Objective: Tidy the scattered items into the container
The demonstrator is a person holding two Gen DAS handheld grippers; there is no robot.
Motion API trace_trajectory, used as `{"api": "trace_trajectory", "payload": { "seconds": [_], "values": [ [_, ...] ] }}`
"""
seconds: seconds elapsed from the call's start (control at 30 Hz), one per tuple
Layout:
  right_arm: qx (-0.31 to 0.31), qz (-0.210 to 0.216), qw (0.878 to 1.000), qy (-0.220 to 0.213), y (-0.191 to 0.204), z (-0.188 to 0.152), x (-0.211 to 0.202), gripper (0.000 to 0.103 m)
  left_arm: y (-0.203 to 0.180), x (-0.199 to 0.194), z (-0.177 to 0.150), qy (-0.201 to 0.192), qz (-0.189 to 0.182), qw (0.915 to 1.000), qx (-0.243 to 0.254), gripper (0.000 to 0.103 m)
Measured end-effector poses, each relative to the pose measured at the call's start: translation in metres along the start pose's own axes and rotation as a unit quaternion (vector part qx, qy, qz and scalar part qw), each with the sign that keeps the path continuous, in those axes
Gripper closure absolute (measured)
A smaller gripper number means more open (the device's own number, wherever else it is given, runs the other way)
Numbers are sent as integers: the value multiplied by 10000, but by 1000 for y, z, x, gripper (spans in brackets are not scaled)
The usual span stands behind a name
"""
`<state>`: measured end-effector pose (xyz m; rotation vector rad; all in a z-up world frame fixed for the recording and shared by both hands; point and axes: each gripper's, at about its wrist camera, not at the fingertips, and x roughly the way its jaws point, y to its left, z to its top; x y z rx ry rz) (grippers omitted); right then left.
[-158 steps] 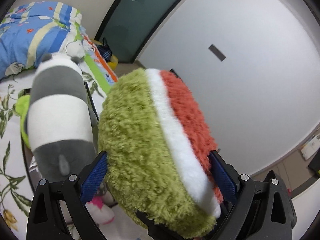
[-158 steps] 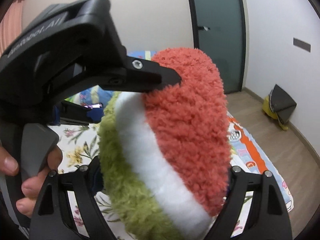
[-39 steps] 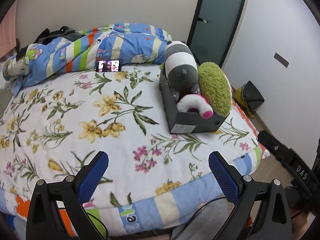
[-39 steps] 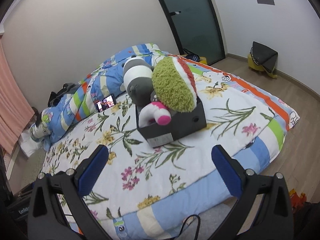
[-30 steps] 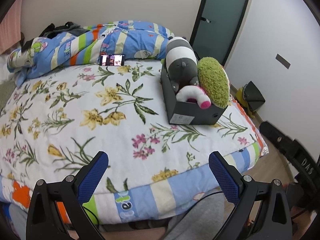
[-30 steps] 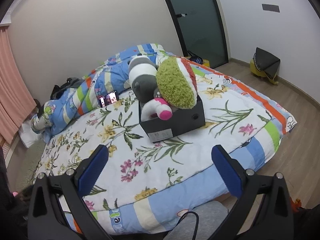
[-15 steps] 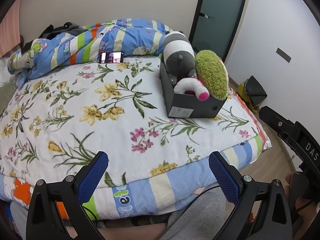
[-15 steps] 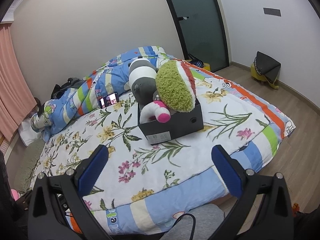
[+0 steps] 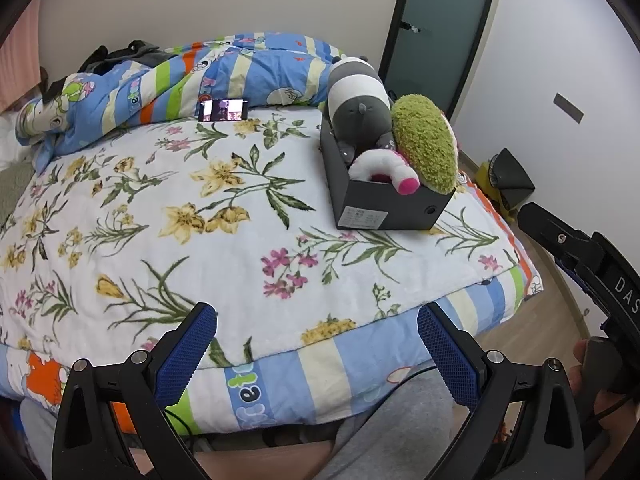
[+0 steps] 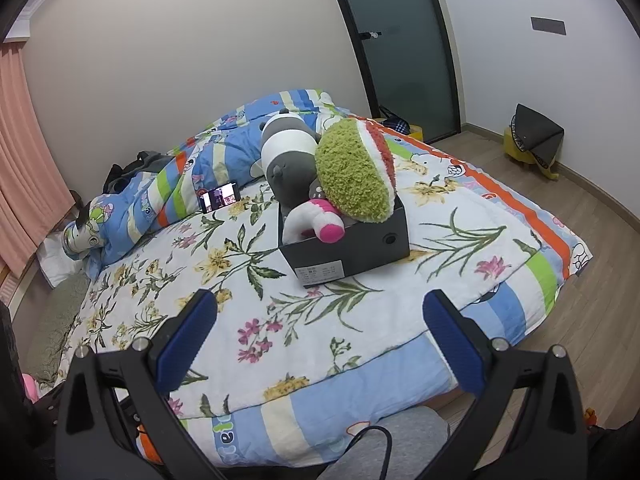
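Observation:
A black shoebox (image 9: 388, 208) (image 10: 352, 248) stands on the right side of the bed. In it are a grey and white plush animal (image 9: 358, 98) (image 10: 286, 152), a green, white and red watermelon plush (image 9: 426, 142) (image 10: 354, 172) and a white and pink curved plush (image 9: 384, 168) (image 10: 310, 220). My left gripper (image 9: 316, 348) is open and empty, held off the bed's front edge, far from the box. My right gripper (image 10: 320, 334) is open and empty too, likewise back from the bed. The right gripper's body shows in the left wrist view (image 9: 584, 268).
A floral quilt (image 9: 160, 208) covers the bed. A rolled striped blue blanket (image 9: 180, 80) lies along the back with a lit phone (image 9: 223, 110) leaning on it. A dark glass door (image 10: 400, 48) and a yellow stool with a black bag (image 10: 534, 140) are at right.
Both grippers let go of the watermelon plush, which now rests in the box, and drew back beyond the bed's front edge. In the last second they moved only slightly.

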<state>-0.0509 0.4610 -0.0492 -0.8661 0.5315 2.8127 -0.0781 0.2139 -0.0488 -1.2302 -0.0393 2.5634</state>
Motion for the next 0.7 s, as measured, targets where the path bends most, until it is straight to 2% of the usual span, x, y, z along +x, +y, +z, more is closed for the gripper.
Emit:
{"api": "trace_trajectory", "payload": {
  "seconds": [0.47, 0.57, 0.7],
  "values": [
    [0, 26, 10000, 3, 3, -1, -1, 0, -3, -7, -1, -187, 5, 9998, 99, 2],
    [1, 22, 10000, 21, 2, 0, 1, 0, -4, -7, -2, -231, 129, 9995, 164, 2],
    [62, 31, 10000, 38, 0, -1, 2, 0, -4, -5, -2, -168, -32, 9998, 125, 2]
  ]
}}
